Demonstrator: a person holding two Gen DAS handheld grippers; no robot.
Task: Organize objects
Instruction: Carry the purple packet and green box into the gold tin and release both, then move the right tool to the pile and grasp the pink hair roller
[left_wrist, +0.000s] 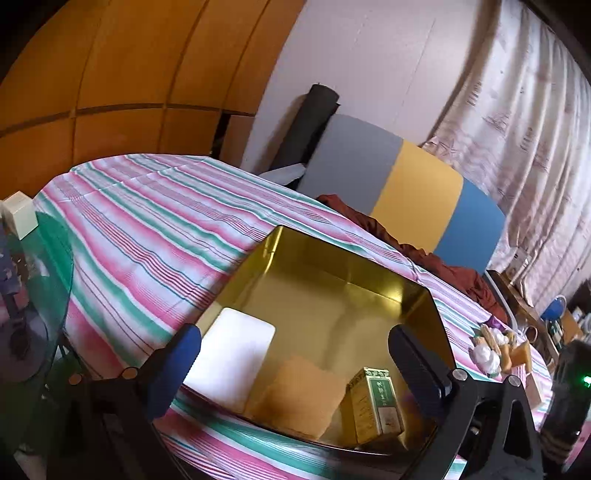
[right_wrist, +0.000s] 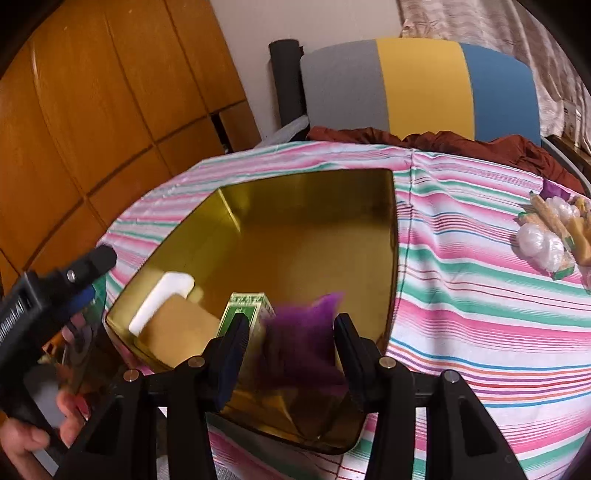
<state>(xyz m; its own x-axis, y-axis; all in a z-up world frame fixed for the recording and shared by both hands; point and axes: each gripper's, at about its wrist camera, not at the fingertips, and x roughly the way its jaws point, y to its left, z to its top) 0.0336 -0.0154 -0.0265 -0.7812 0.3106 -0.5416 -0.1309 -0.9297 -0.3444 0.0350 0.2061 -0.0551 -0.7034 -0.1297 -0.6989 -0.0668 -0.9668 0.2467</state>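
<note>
The right gripper (right_wrist: 291, 334) is gripping a purple packet (right_wrist: 303, 339) in its jaws, hovering over the gold tin (right_wrist: 314, 236) on the bed; lowering it beside the green box (right_wrist: 248, 308) before letting go seems wise; the left gripper (left_wrist: 295, 354) is hanging released and empty.

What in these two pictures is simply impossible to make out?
- Purple packet, right wrist view: motion-blurred, so its print is unreadable.
- Green box, left wrist view: lettering too small.
- Snack pile, right wrist view: cut by the edge.
- Gold tin: near rim hidden behind the jaws.
</note>
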